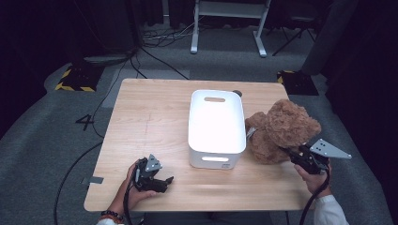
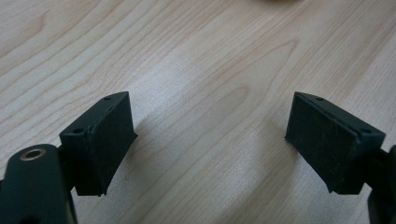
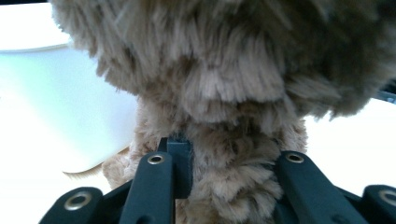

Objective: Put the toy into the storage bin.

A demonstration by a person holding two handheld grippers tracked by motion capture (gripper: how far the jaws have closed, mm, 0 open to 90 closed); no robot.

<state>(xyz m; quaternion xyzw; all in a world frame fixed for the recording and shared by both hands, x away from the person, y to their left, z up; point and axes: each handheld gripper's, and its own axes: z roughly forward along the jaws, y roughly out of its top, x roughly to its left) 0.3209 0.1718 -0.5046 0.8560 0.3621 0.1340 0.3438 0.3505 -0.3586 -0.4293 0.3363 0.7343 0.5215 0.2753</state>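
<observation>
A light wooden table [image 1: 150, 122] with a fine straight grain and rounded corners fills the middle of the high view, standing on grey carpet. At its centre sits a white plastic bin [image 1: 216, 129], a smooth rounded-corner rectangle with a slot handle cut in its far and near walls; its inside glares white, so what it holds, if anything, cannot be told.

Just right of the bin, touching or nearly touching its wall, a brown teddy bear [image 1: 280, 132] stands out with shaggy, tufted plush, a round head above a plump body. In the right gripper view the teddy bear [image 3: 233, 107] looms close, its long fibres clumped in soft layers, with the bin's white wall behind it at the left of the frame.

The right gripper [image 1: 294, 154], black with a grey three-cornered plate on top, is at the lower right of the high view, held by a hand in a white sleeve. Its jaws are clamped into the bear's fur; in its own view the right gripper [image 3: 229, 186] has the plush squeezed tightly between both black jaws.

The left gripper [image 1: 162, 180] rests low at the lower left of the table, well apart from the bin. In its own view the left gripper [image 2: 210, 140] has its matte, flat-padded jaws spread apart over bare wood, with nothing between them.
</observation>
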